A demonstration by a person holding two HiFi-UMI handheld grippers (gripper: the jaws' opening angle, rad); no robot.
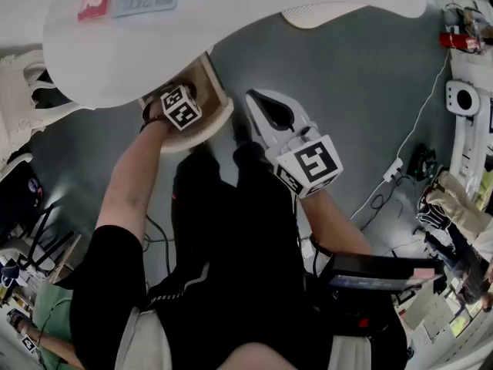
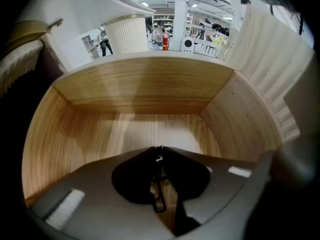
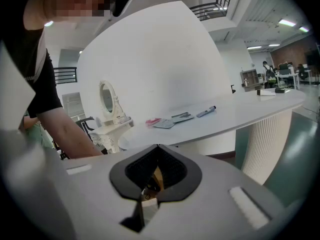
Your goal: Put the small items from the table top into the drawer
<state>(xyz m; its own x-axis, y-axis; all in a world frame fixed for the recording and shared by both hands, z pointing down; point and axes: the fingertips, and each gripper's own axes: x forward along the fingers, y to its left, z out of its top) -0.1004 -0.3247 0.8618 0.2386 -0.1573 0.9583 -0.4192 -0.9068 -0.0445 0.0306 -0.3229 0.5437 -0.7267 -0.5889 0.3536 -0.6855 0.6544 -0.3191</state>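
Closed and empty, the right gripper [image 3: 157, 147] is held nearer the pen [image 3: 206, 112] and cards [image 3: 177, 118] lying ahead on the table top [image 3: 250, 115], while the left gripper [image 2: 159, 148], pinched on a thin dark loop [image 2: 159, 200], is held inside the drawer [image 2: 140, 91].

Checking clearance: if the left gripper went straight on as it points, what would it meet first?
The wooden drawer, probably its floor near the back wall; nothing shows between, but depth is unclear.
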